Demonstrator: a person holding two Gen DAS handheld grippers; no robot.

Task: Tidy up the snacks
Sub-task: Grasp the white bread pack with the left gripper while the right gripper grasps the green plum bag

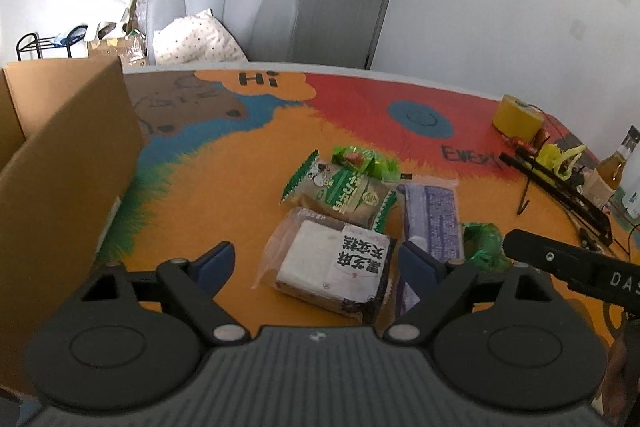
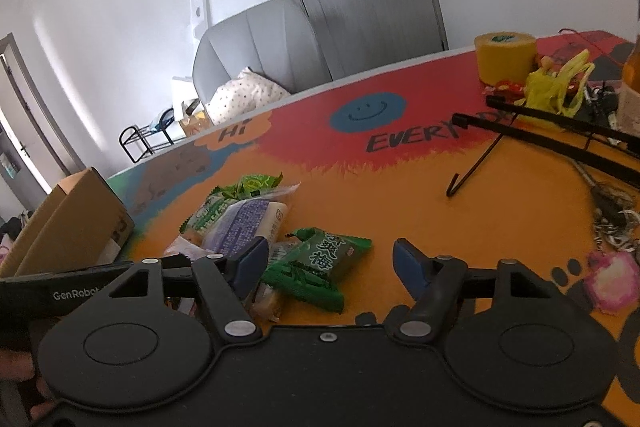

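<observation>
We've got the left gripper (image 1: 316, 263) spread wide, nothing pinched, the black-label rice cake pack (image 1: 334, 269) lying between its fingers on the table (image 1: 224, 187). Right gripper (image 2: 327, 265) also spread, green plum packet (image 2: 316, 267) between its fingers. Cardboard box (image 1: 68, 163) sits left of both.

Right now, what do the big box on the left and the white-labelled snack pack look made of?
Box: plain brown corrugated cardboard, matte, by its flat folded flaps. Snack pack: thin clear plastic film, likely, glossy and crinkled, contents showing through beside a white printed label.
</observation>
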